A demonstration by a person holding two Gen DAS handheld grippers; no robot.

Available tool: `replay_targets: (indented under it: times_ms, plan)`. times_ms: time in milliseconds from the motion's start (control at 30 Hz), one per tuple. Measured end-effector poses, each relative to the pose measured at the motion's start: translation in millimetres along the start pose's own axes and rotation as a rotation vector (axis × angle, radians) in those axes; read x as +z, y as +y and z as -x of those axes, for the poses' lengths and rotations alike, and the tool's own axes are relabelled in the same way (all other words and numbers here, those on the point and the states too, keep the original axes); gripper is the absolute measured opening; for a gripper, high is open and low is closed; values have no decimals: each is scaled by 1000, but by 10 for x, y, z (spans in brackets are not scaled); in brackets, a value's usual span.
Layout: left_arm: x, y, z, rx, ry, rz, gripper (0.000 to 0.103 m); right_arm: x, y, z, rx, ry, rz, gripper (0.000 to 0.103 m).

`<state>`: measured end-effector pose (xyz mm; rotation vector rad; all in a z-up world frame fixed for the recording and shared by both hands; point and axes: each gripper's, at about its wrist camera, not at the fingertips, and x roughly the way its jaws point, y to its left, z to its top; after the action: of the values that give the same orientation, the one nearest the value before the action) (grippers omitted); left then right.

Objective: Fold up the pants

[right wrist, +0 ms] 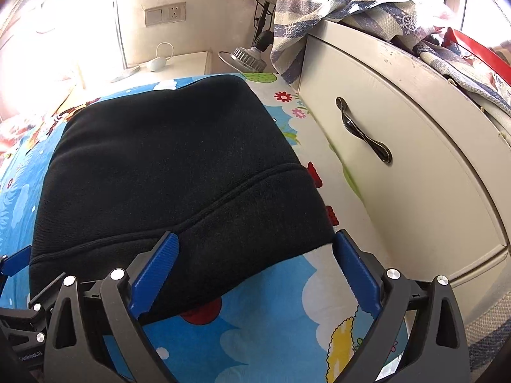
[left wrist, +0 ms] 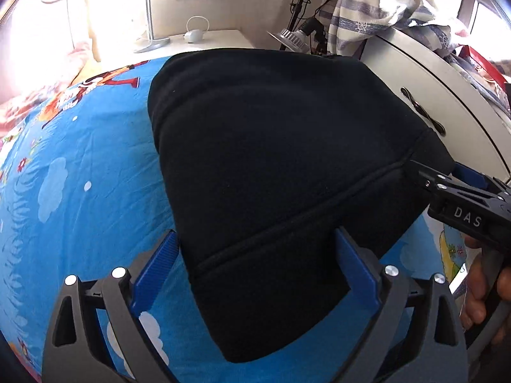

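Black pants (left wrist: 271,159) lie folded into a thick compact block on the bed, on a blue cartoon-print bedsheet (left wrist: 95,166) with clouds and flowers. A stitched seam runs across the near part of the block. The far edge of the block reaches toward the bed's far end; the right edge lies near a white cabinet (right wrist: 415,166) with a dark curved handle (right wrist: 364,131).

Left claw (left wrist: 257,255): jaws wide apart, blue pads on either side of the near end of the pants, fabric between them, pads not pressing on it. Right pad just beside or over the cloth edge, contact unclear.

Right claw (right wrist: 255,255): jaws wide apart too, nothing clamped. Its left pad sits over the near edge of the pants, its right pad over bare sheet beside the block's near right corner.

In the left wrist view the right claw shows at the right edge, tip at the pants' seam, with the fingers (left wrist: 479,290) of a hand on its grip.

Beyond: a striped towel (right wrist: 345,9) draped over the cabinet top, a wall socket plate (right wrist: 164,14), a lamp head (right wrist: 244,59), and a small white device (right wrist: 158,62) on a bedside surface.
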<state>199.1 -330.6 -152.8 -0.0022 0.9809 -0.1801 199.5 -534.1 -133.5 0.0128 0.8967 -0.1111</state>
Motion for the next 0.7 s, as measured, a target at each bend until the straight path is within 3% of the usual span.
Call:
replay_targets:
  times_ms: [133, 267, 333, 467, 700]
  plan:
    - [-96, -107, 419, 73, -91, -66, 95, -62, -11, 325, 29, -9, -23, 93]
    - [-141, -186, 810, 4, -102, -88, 101, -77, 26, 677, 56, -17, -25, 93]
    - [-147, -209, 966, -23, -103, -60, 101, -93, 57, 819, 59, -29, -10, 93]
    - [-89, -282, 1219, 5, -158, -20, 101, -103, 113, 975, 70, -47, 28, 93]
    - [4, -202, 1290, -16, -121, 42, 101, -83, 66, 1098, 78, -72, 8, 93]
